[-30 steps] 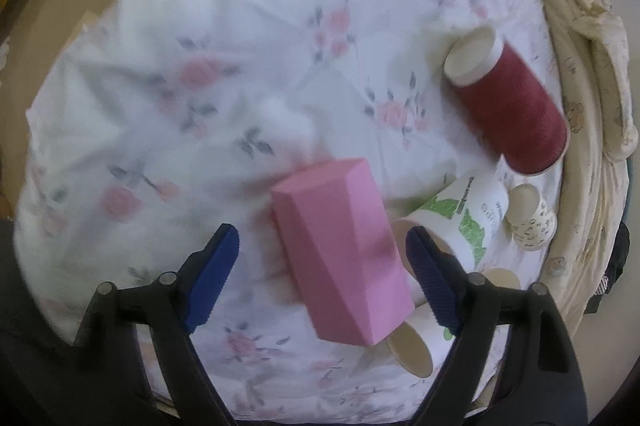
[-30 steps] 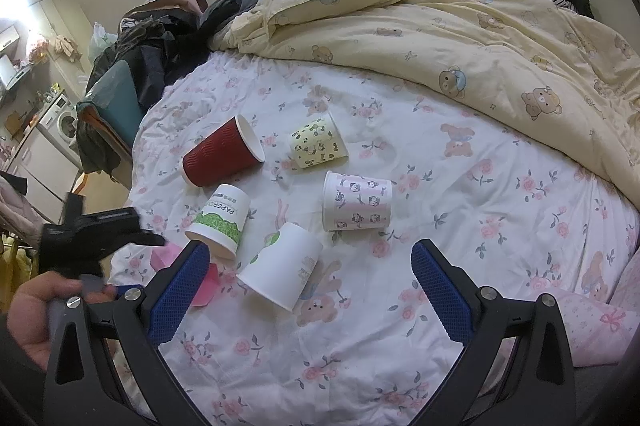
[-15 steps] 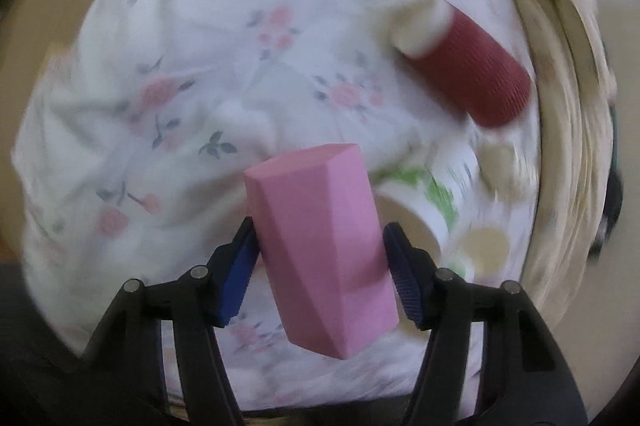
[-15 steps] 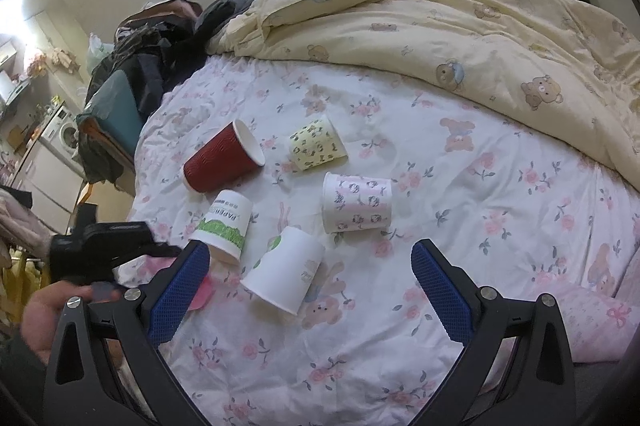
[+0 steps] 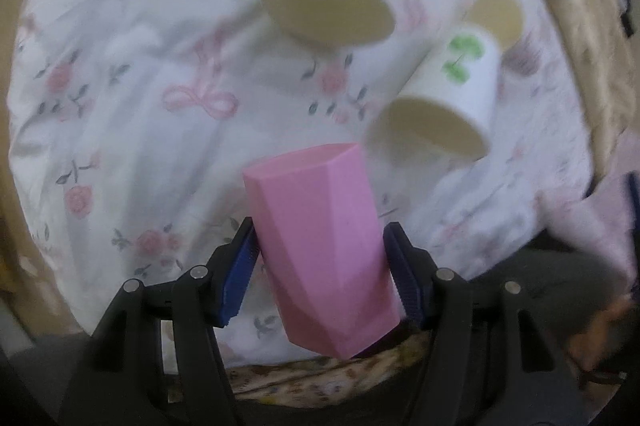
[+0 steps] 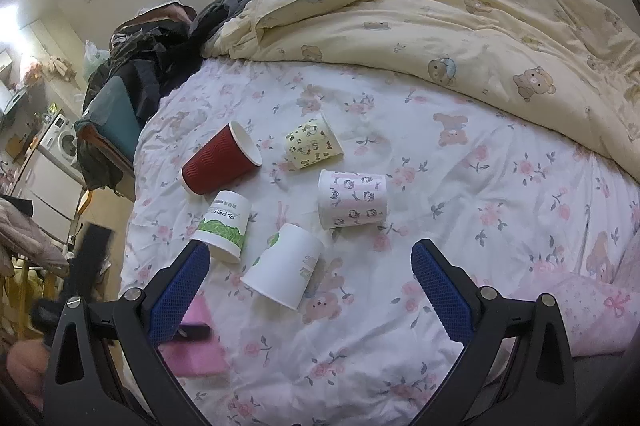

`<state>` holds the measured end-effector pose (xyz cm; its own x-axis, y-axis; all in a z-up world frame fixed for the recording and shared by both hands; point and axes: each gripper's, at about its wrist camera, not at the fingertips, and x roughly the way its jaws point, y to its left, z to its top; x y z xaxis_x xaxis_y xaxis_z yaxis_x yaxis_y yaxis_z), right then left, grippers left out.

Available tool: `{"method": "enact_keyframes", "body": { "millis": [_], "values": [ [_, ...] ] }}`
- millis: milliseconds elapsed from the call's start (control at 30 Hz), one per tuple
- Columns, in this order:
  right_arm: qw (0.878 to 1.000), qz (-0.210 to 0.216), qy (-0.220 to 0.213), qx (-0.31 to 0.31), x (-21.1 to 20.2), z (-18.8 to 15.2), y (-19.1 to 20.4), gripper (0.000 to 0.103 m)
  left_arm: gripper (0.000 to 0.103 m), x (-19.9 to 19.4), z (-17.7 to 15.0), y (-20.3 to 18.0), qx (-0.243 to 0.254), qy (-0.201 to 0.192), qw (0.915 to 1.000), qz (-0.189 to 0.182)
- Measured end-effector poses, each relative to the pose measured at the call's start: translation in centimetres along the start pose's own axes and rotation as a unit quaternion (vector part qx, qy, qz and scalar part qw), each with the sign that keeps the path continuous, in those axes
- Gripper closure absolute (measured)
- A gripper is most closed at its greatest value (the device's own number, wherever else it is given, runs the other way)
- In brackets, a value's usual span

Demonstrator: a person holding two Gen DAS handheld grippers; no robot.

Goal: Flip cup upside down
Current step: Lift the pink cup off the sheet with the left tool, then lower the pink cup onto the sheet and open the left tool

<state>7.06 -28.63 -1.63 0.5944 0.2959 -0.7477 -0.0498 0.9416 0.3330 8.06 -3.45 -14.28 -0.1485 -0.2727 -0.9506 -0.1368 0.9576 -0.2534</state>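
My left gripper (image 5: 320, 274) is shut on a pink faceted cup (image 5: 320, 246) and holds it above the floral sheet, its closed base pointing away from the camera. The pink cup also shows low at the left in the right wrist view (image 6: 196, 346), behind my right gripper's left finger. My right gripper (image 6: 310, 290) is open and empty above the sheet. Several paper cups lie on their sides: a white and green one (image 6: 224, 226), a plain white one (image 6: 282, 274), a pink patterned one (image 6: 352, 199), a yellow one (image 6: 314, 145) and a red one (image 6: 220, 159).
A yellow bear-print duvet (image 6: 460, 21) is heaped across the back of the bed. Dark clothes and bags (image 6: 148, 65) pile at the bed's left edge. A pink pillow (image 6: 580, 310) lies at the lower right. The left wrist view is blurred.
My left gripper closed on the pink cup, lifted it off the sheet and swung it towards the white and green cups. My right gripper stayed open and nearly still.
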Motion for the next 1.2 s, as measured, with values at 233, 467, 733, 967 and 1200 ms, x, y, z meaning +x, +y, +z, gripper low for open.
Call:
{"method": "enact_keyframes", "body": {
  "millis": [233,467,733,967,1200],
  "values": [
    [1.000,-0.008,-0.028,0.002,-1.4,0.3,-0.8,0.000,0.042,1.3,0.0,0.1,-0.012,0.009,0.9998,0.009],
    [1.000,0.002,-0.012,0.009,-0.7,0.3,-0.6,0.000,0.010,0.3,0.3,-1.0,-0.007,-0.022,0.9995,0.024],
    [1.000,0.001,0.003,0.007,-0.1,-0.1,-0.5,0.000,0.010,-5.7,-3.9,0.6,0.001,-0.117,0.9926,0.030],
    [1.000,0.004,0.023,-0.019,0.4,-0.7,0.5,0.000,0.010,-9.3,-6.0,4.7,-0.038,-0.213,0.9751,0.051],
    [0.998,0.007,0.046,-0.036,1.7,-1.4,1.5,0.000,0.010,-8.2,-7.2,6.5,-0.045,-0.244,0.9682,0.031]
  ]
}}
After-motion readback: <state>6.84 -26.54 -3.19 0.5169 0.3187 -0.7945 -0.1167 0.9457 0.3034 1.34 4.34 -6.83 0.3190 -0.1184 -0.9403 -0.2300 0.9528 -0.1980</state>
